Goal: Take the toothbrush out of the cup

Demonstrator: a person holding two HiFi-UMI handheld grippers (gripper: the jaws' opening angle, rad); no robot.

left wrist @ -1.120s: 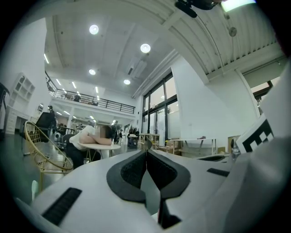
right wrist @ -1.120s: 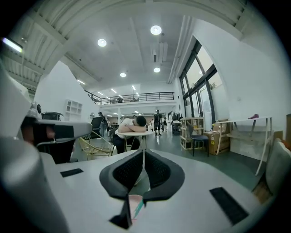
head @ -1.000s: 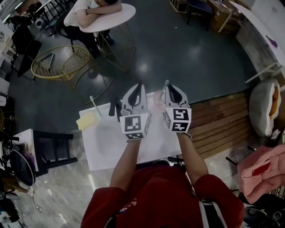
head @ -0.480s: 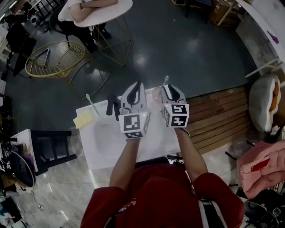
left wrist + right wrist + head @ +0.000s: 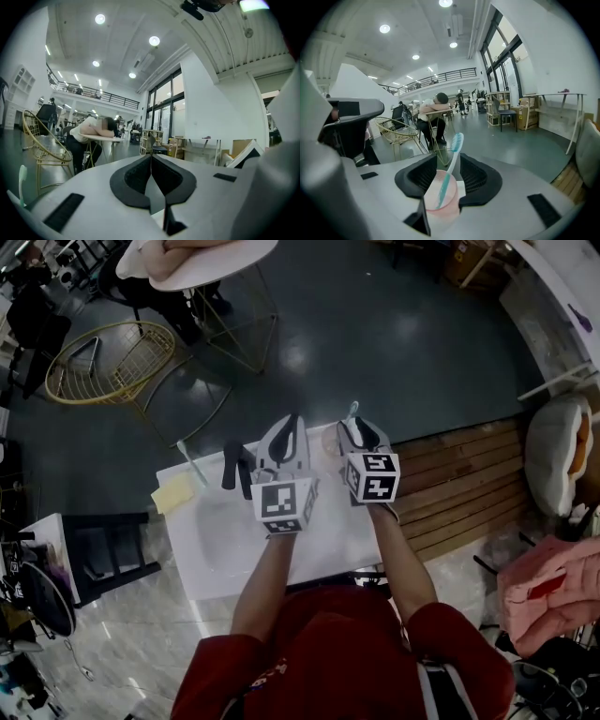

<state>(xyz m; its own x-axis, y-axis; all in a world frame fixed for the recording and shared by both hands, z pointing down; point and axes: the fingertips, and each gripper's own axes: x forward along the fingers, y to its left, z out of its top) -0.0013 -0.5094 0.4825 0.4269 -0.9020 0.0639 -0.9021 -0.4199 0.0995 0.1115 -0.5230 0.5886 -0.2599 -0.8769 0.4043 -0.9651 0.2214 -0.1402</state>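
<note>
Down on the smooth white rectangular table (image 5: 216, 540): right gripper (image 5: 449, 158), ribbed black fingers (image 5: 476, 176) apart, just opened out wide, one either side of a translucent pink plastic cup (image 5: 439, 201). No sign of a squeeze on it. Inside the cup, a slim teal-and-white toothbrush (image 5: 450, 166), leaning, bristled head well above the rim. From the head view, cup and brush at the table's far right edge. Left gripper (image 5: 151, 157) just beside, matte black fingers (image 5: 131, 180) tip to tip, nothing between. Over at the table's far left: a flat pale-yellow square pad (image 5: 173, 491), a second pale toothbrush (image 5: 190, 460), a dark upright item (image 5: 234, 468) too dim to name. Beyond: glossy dark grey floor (image 5: 375, 343), gold wire chair (image 5: 108, 362), round white café table (image 5: 234, 263) with a person (image 5: 202, 247) slumped over it, slatted wooden decking (image 5: 459, 488) at right.
</note>
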